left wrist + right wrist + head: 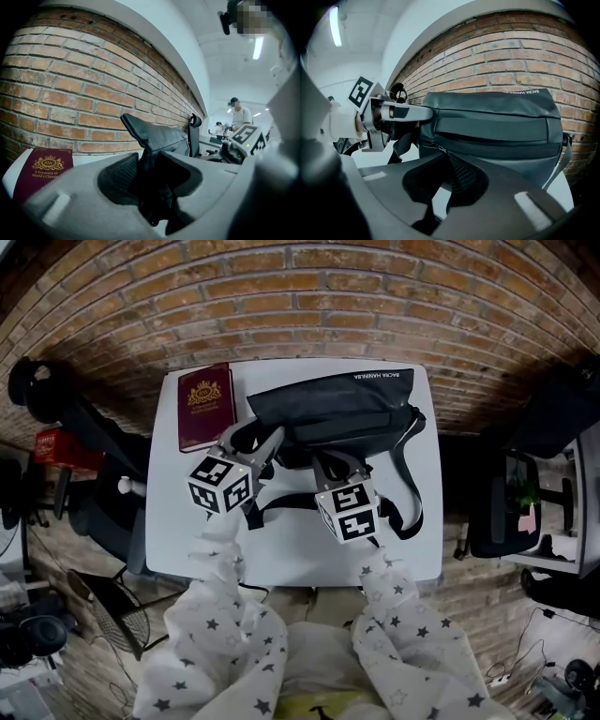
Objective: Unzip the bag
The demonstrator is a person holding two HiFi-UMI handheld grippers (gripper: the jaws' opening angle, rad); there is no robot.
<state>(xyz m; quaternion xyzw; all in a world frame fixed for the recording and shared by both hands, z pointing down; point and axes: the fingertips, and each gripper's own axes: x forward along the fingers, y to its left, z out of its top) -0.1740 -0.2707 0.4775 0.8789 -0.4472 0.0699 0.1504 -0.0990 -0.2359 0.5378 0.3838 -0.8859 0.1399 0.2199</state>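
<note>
The bag [328, 404] lies at the back of the white bench [300, 549], near the brick wall [309, 296] and just beside a maroon book [206, 407]. The left gripper [251, 444] pinches a fold of fabric at the bag's left end. The right gripper [339, 470] has its jaws pressed nearly together, seemingly on the zipper pull [439, 149], though the pull is small and dark there.

The pull is a thin tab, so it could slip from the pads once it is drawn along the track. The left gripper holds only soft fabric, which may stretch or bunch, so the whole bag could slide over the smooth bench instead of the zipper opening. A fold near the teeth might also jam the slider.

The bag is a soft, matte, dark synthetic, long and boxy, with a webbing strap [412, 484] looping off its right end. The book is flat and stiff-covered, with gilt print.
</note>
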